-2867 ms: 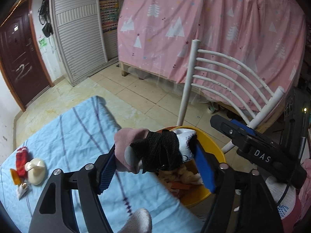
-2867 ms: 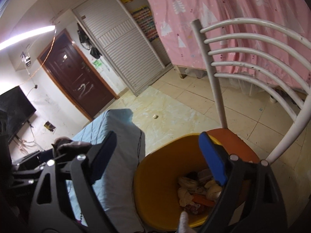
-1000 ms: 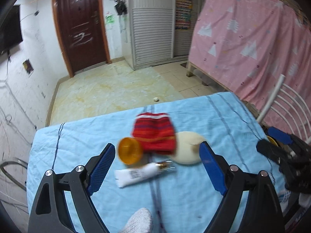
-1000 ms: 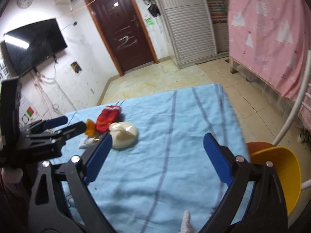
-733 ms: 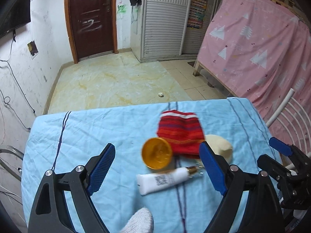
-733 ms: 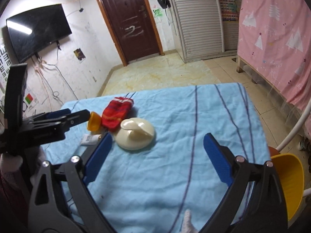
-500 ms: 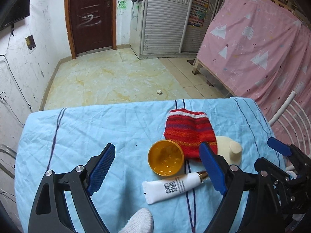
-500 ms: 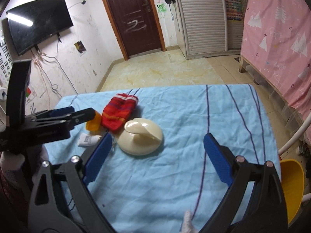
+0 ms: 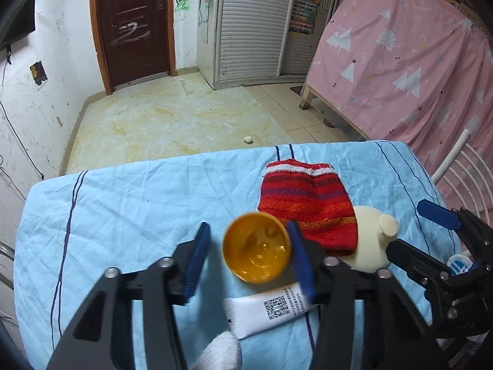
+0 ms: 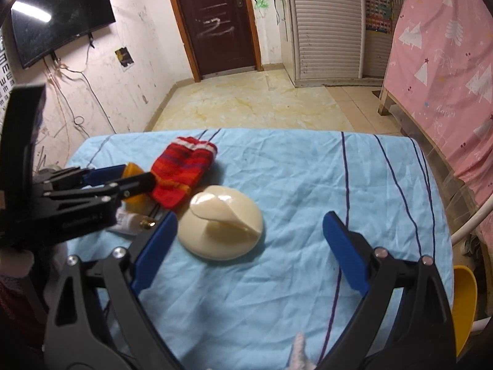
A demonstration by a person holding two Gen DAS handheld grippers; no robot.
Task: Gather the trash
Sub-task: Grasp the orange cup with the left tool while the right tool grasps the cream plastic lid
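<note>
On the blue striped cloth (image 9: pixel 129 203) lie an orange cup (image 9: pixel 257 248) on its side, a red striped sock (image 9: pixel 308 200), a cream dome with a knob (image 9: pixel 371 246) and a white tube (image 9: pixel 271 308). My left gripper (image 9: pixel 248 225) has the orange cup between its blue pads and its jaws are closing. The right pad is at the cup's edge, while the left pad stands a little apart from it. In the right wrist view my right gripper (image 10: pixel 251 215) is open just in front of the cream dome (image 10: pixel 222 225), which sits close to its left finger.
A yellow bin (image 10: pixel 463 302) sits low at the right past the table's edge, beside a white chair (image 10: pixel 471 225). The sock (image 10: pixel 181 172) and tube (image 10: pixel 129 219) lie close to the left gripper (image 10: pixel 123 178). A pink curtain (image 9: pixel 400 71) hangs on the right.
The left gripper's jaws have drawn in from wide apart to close around the orange cup. Both grippers have come lower and nearer to the things on the cloth.
</note>
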